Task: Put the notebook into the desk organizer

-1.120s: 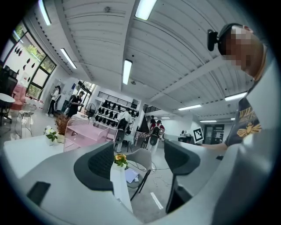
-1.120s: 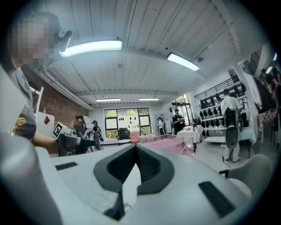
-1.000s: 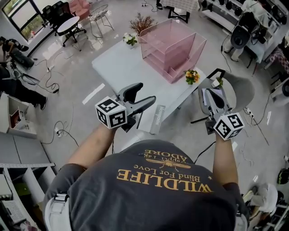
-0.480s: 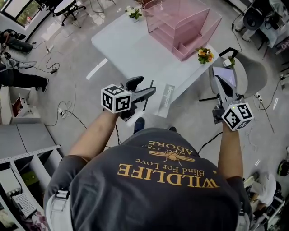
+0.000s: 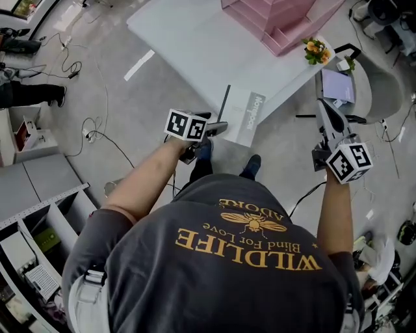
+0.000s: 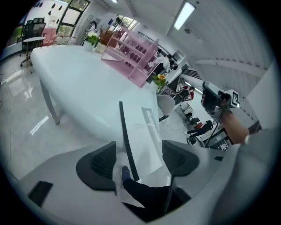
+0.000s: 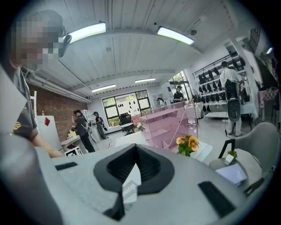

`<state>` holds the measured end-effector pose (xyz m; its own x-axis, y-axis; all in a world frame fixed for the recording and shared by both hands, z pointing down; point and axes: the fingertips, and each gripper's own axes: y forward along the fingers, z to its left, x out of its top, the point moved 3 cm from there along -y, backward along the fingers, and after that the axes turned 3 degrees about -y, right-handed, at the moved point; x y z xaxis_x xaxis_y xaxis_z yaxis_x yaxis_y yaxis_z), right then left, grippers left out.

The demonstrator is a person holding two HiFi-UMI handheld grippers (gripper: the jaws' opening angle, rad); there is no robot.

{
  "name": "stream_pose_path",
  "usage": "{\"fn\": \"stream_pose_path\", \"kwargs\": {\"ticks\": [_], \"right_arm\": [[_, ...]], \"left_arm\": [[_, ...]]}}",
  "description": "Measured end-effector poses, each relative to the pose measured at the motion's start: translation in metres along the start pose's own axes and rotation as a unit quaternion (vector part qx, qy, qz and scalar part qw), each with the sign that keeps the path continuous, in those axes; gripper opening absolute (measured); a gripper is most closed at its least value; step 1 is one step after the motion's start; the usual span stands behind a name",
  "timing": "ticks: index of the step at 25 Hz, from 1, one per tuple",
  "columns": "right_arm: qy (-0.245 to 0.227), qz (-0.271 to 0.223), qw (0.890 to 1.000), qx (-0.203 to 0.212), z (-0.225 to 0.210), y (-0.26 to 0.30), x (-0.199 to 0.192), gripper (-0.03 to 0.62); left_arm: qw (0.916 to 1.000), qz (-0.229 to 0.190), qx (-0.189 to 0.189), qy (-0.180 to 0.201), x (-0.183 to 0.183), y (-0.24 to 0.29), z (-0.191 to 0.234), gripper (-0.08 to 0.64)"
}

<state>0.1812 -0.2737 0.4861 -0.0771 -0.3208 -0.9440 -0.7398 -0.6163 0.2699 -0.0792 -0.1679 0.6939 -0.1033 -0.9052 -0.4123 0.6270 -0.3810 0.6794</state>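
The white notebook (image 5: pixel 250 117) with a dark spine lies at the white table's (image 5: pixel 188 45) near edge and sticks out over it. The pink desk organizer (image 5: pixel 283 19) stands at the table's far right. My left gripper (image 5: pixel 211 132) is just left of the notebook's near corner. In the left gripper view the notebook (image 6: pixel 142 127) runs into the gap of the left gripper (image 6: pixel 138 158). Its jaws have just been closing a little, stand open, and the pads (image 6: pixel 99 165) do not press on it. My right gripper (image 5: pixel 324 107) hangs right of the table, shut and holding nothing.
Orange flowers (image 5: pixel 316 50) stand at the table's right corner, next to a grey chair (image 5: pixel 383 91) with a pale sheet on it. Cables (image 5: pixel 91 130) trail over the floor on the left. Shelving (image 5: pixel 39 240) stands lower left. The person's shoes (image 5: pixel 250 166) are below the table edge.
Both grippers have dropped. The left one has rolled, tipped downward and come in close to the notebook's near end. The table has slid up in the head view.
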Motion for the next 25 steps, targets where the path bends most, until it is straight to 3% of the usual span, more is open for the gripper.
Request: {"fn": "stream_pose_path", "kwargs": {"ticks": [7, 13, 18, 20, 23, 25], "right_arm": [[0.007, 0.010, 1.000, -0.002, -0.008, 0.005, -0.016, 0.000], [0.015, 0.016, 1.000, -0.008, -0.013, -0.001, -0.026, 0.000], [0.019, 0.015, 1.000, -0.015, -0.019, -0.006, -0.022, 0.000], [0.018, 0.011, 1.000, -0.017, -0.020, -0.007, -0.019, 0.000], [0.016, 0.005, 1.000, -0.018, -0.022, -0.009, -0.013, 0.000], [0.014, 0.000, 1.000, -0.017, -0.023, -0.011, -0.007, 0.000]], "left_arm": [[0.9962, 0.062, 0.014, -0.059, -0.022, 0.038, 0.014, 0.299], [0.9934, 0.084, 0.025, -0.073, -0.027, 0.052, 0.014, 0.248], [0.9934, 0.087, 0.043, -0.062, -0.021, 0.046, 0.010, 0.182], [0.9938, 0.079, 0.044, -0.065, -0.015, 0.040, 0.007, 0.105], [0.9948, 0.064, 0.023, -0.076, -0.007, 0.029, -0.006, 0.015], [0.9955, 0.059, 0.005, -0.074, -0.002, 0.022, -0.019, 0.009]]}}
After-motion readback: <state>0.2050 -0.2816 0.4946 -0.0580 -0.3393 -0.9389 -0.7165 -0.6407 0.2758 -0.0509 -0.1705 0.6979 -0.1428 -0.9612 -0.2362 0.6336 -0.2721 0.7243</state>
